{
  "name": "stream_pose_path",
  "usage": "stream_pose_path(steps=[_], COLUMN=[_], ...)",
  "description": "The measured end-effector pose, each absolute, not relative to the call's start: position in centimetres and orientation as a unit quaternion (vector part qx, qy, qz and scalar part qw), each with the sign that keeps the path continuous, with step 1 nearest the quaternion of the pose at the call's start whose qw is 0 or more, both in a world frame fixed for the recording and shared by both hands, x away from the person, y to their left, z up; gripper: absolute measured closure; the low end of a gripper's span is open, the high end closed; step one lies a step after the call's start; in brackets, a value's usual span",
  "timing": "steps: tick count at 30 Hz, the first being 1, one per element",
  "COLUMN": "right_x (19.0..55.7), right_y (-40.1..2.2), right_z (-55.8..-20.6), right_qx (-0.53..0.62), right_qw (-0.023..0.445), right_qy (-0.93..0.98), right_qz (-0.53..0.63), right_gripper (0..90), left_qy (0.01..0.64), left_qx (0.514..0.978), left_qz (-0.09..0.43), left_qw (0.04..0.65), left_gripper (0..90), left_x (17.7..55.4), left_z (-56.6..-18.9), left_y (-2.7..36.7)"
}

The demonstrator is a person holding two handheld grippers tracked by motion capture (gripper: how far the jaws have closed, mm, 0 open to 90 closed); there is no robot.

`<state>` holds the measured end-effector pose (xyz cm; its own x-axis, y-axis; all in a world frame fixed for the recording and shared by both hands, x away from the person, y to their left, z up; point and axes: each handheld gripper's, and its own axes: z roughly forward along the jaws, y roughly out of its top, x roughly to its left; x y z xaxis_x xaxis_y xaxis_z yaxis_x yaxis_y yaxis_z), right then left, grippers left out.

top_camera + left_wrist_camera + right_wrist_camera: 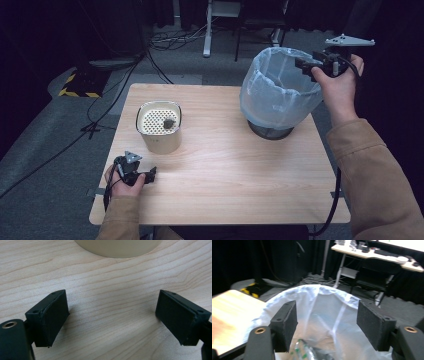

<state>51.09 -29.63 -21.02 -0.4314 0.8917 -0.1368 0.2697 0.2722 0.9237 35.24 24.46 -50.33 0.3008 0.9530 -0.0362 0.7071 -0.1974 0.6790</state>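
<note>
Over the bin (pixel 280 95) with its thin plastic bag, at the far right of the table (pixel 225 170), the right gripper (pixel 306 64) hangs with its jaws wide and nothing between them. Near the front left edge, the left gripper (pixel 150 174) rests low, jaws wide too, just beside the cream pot (pixel 159 127)

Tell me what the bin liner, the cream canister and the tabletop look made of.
Bin liner: thin translucent plastic film, by look; creased, slightly glossy, folded over the rim.
Cream canister: smooth matte cream shell, perforated top; plastic or coated metal, can't tell which.
Tabletop: pale wood or wood-look laminate, satin; grain lines run across it in the left gripper view.
</note>
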Motion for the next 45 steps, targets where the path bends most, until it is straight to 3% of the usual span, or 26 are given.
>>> stream_pose_path(steps=[19,45], right_x=[43.2,40.5], right_y=[-30.5,-33.7], right_z=[-22.6,-34.2], right_qx=[0.341,0.365], right_qw=[0.263,0.21], right_qy=[0.766,0.8], right_qz=[0.477,0.428], right_gripper=[27.2,25.7], left_qy=[0.556,0.557], left_qx=[0.746,0.746], left_qz=[0.203,0.203], left_qw=[0.305,0.305], left_gripper=[12.1,12.2], left_x=[35.1,35.1], left_z=[-50.3,-50.3], left_y=[24.5,24.5])
